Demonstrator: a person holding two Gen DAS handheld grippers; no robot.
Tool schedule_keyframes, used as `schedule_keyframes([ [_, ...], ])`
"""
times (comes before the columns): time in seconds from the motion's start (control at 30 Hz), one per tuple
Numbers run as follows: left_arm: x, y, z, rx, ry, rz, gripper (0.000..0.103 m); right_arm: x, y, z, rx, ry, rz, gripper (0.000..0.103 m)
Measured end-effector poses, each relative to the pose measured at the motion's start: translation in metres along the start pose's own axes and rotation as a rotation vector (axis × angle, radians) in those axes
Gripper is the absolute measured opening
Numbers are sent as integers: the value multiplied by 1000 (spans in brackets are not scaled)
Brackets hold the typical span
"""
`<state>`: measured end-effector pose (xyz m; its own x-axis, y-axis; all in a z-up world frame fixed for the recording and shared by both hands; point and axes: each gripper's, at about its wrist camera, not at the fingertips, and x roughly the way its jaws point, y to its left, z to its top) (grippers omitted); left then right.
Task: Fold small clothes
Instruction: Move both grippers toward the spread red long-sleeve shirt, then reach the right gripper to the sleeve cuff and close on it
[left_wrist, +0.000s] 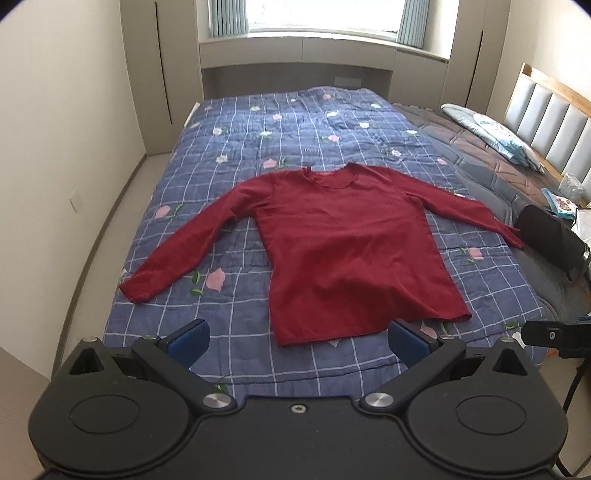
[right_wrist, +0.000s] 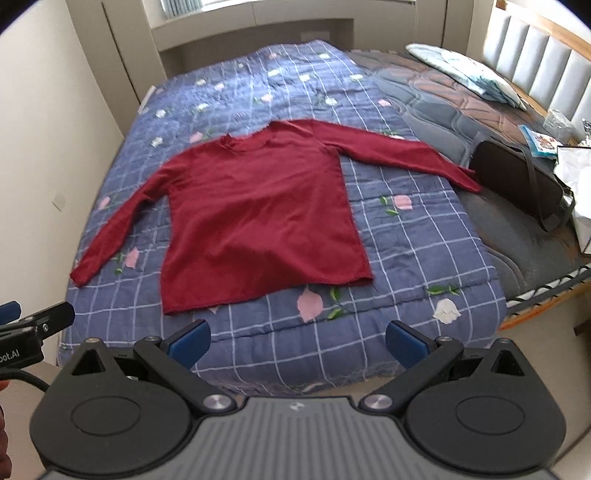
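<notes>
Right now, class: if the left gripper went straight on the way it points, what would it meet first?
Probably the bottom hem of the dark red long-sleeved knit top lying flat on the blue checked floral quilt; the left gripper is open, depth uncertain.

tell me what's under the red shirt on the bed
The red shirt lies flat on a blue checked quilt with pink flowers. Whether anything lies beneath the shirt cannot be seen; it covers that patch.

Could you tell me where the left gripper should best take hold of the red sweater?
Probably the left sleeve cuff, approached from the near bed edge. The sweater lies flat, sleeves spread, and that cuff is a free end beside the open left gripper.
</notes>
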<state>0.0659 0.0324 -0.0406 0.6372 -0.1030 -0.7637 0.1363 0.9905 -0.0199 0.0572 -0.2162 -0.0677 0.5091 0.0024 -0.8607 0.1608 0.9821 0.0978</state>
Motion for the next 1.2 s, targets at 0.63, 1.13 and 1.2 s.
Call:
schedule_keyframes([
  [0.63, 89, -52, 68, 41, 127, 79, 102, 49, -57, 114, 23, 25, -7, 103],
  [1.13, 222, -160, 164, -52, 282, 219, 102, 186, -195, 220, 62, 153, 26, 103],
  [1.2, 239, -173, 170, -50, 289, 221, 102, 206, -212, 232, 76, 153, 18, 103],
])
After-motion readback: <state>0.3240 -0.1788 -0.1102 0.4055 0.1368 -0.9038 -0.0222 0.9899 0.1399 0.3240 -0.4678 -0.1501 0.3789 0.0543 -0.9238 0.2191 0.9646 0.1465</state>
